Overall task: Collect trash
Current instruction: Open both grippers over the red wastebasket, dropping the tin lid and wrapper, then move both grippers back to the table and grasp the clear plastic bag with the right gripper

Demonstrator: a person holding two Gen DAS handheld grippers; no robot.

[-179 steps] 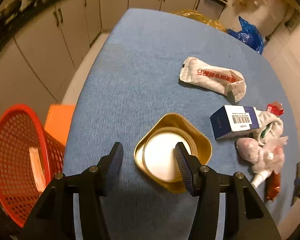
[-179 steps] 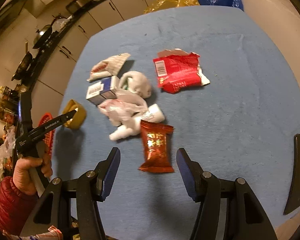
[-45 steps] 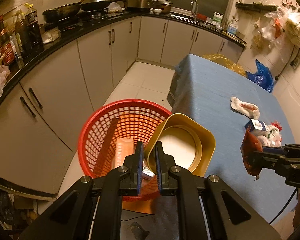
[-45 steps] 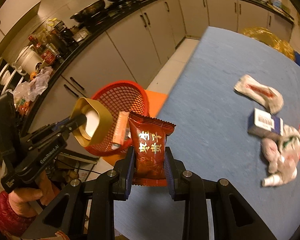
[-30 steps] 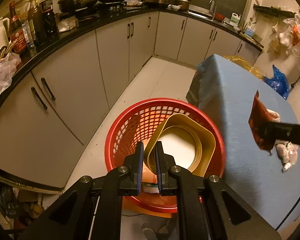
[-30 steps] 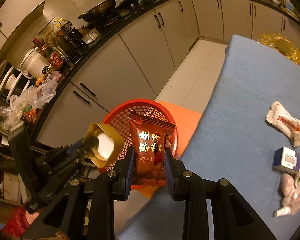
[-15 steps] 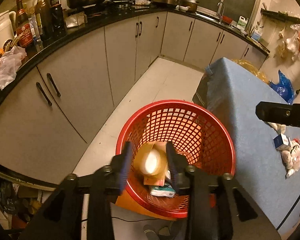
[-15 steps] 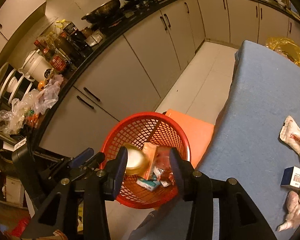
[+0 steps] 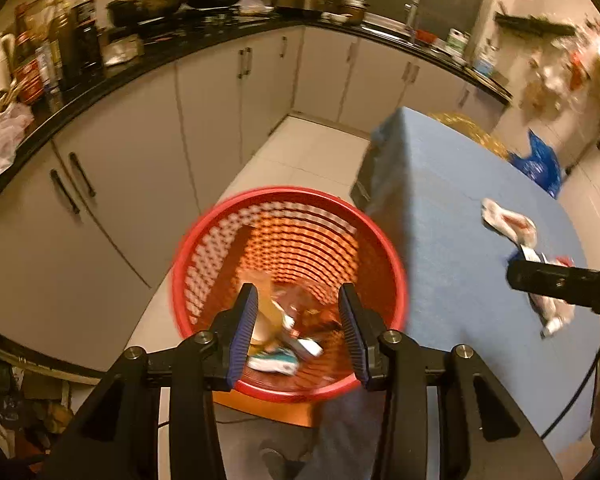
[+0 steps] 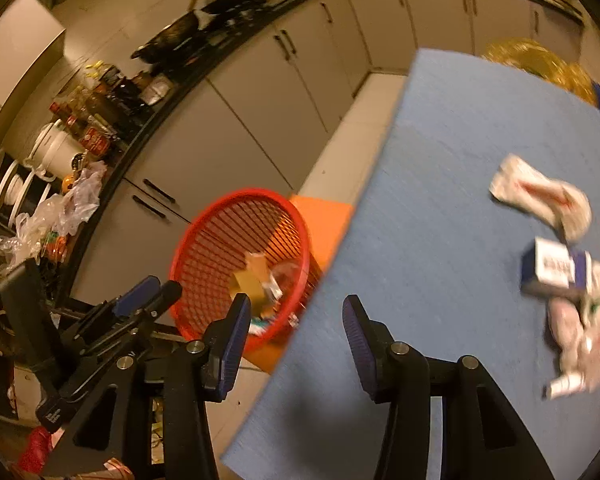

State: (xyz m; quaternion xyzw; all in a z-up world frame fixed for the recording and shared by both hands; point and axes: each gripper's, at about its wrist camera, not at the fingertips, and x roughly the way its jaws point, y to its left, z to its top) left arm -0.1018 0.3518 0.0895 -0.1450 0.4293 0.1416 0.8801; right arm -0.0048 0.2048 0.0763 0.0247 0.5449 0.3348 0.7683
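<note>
the left hand-held gripper (image 9: 296, 328) is seen released above the red basket (image 9: 396, 276) on the floor, nothing gripped between its blue pads, with dropped trash (image 9: 284, 340) lying blurred at the basket's bottom. the right hand-held gripper (image 10: 296, 340) is caught with its jaws opening and empty, over the edge of the blue worktop (image 10: 452, 184). further right, a white wrapper (image 10: 540, 196), a blue box (image 10: 556, 268) and a crumpled heap (image 10: 584, 332) are left on the worktop.

Black hand-held gripper (image 9: 296, 330), blue pads (image 9: 242, 330)
</note>
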